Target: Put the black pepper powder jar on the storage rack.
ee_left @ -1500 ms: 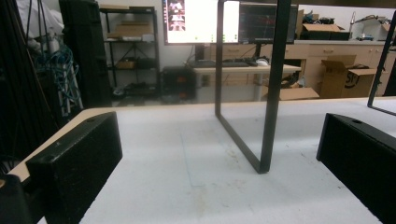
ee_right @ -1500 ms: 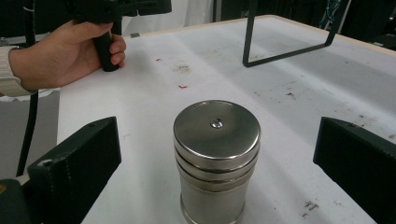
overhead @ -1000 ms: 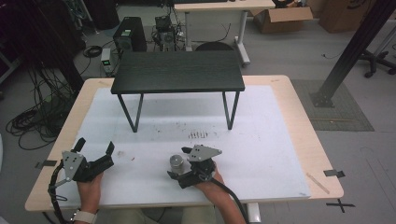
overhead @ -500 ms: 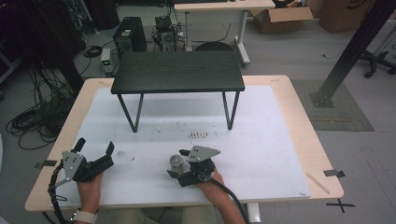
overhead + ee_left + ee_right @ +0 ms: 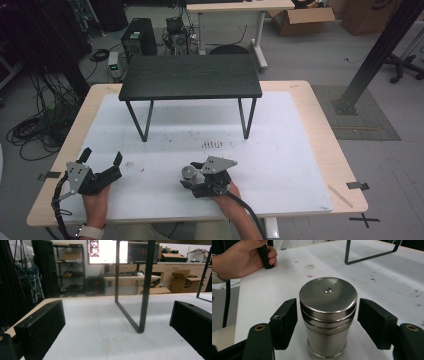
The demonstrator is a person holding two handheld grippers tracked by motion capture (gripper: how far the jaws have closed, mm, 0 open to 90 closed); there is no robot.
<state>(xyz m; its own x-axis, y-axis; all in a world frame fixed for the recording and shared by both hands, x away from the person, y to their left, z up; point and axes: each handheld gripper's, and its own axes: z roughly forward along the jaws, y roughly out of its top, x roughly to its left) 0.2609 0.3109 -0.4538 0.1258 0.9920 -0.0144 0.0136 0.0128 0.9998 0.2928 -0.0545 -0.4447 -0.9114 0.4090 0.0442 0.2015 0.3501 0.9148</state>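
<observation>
Steel canister (image 5: 328, 315) stood upright on white bench (image 5: 280, 165), near front edge, between spread jaws of right tongs (image 5: 327, 325) (gaps visible both sides, not yet pinched). Left tongs (image 5: 102, 162) well apart leftward, likewise spread, empty.

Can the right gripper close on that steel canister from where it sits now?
Probably yes. The right gripper is open, with a black jaw on each side of the steel canister, which stands upright on the white mat. A small gap shows on both sides, and nothing lies between jaws and canister.
</observation>
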